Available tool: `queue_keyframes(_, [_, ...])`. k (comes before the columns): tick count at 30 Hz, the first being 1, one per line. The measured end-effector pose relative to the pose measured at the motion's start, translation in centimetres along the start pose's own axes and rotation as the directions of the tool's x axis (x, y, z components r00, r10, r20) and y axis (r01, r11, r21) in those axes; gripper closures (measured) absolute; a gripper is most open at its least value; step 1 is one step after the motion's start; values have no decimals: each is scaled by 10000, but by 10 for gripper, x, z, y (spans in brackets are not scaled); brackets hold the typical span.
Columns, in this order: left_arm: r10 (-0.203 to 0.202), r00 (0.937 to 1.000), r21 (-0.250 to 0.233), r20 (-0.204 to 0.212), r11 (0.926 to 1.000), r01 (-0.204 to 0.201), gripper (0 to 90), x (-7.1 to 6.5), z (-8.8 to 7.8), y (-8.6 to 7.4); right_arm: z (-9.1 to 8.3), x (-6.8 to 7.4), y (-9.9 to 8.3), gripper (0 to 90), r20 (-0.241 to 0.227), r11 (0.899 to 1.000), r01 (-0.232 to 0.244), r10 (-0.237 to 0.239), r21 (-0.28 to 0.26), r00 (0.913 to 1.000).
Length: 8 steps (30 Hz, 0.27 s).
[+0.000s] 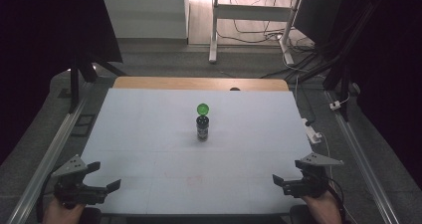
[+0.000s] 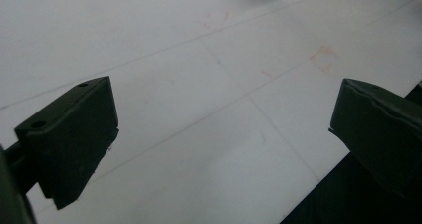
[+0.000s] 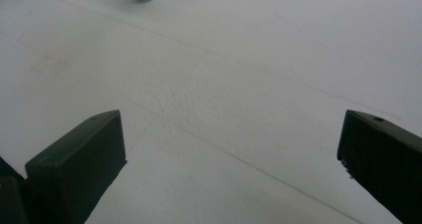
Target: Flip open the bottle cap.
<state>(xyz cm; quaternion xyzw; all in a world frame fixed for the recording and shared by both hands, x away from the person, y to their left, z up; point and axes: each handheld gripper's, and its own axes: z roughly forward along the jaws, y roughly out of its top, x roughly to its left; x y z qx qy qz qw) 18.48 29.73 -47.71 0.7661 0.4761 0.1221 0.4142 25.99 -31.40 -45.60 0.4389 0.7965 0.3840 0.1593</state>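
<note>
High view: one small dark bottle with a round green cap [image 1: 202, 122] stands upright mid-table on the white tabletop [image 1: 149, 149], well apart from both claws and roughly between them. Left gripper [image 1: 102, 176] and right gripper [image 1: 284, 172] sit at the near corners, jaws spread wide, holding nothing, with bare table before them

A dark bottle [image 1: 202, 128] (green ball [image 1: 203, 109] on top) stands mid-table [image 1: 149, 134], well apart from both open-jawed grippers.
</note>
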Motion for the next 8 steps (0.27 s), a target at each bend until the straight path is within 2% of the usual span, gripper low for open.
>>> queue_keyframes(3, [-103,9996,357,-245,9993,111,0,2,0,-5,0,-1,-4,0,131,9996,23,-27,291,9999])
queue_keyframes(5, [-174,9996,219,-203,9996,178,0,4,-2,-5,-1,-1,-4,0,144,9996,-26,22,271,9999])
queue_keyframes(8, [-291,9993,260,-240,9992,297,0,4,-1,-5,-1,-2,-4,0,182,9995,-45,40,304,9998])
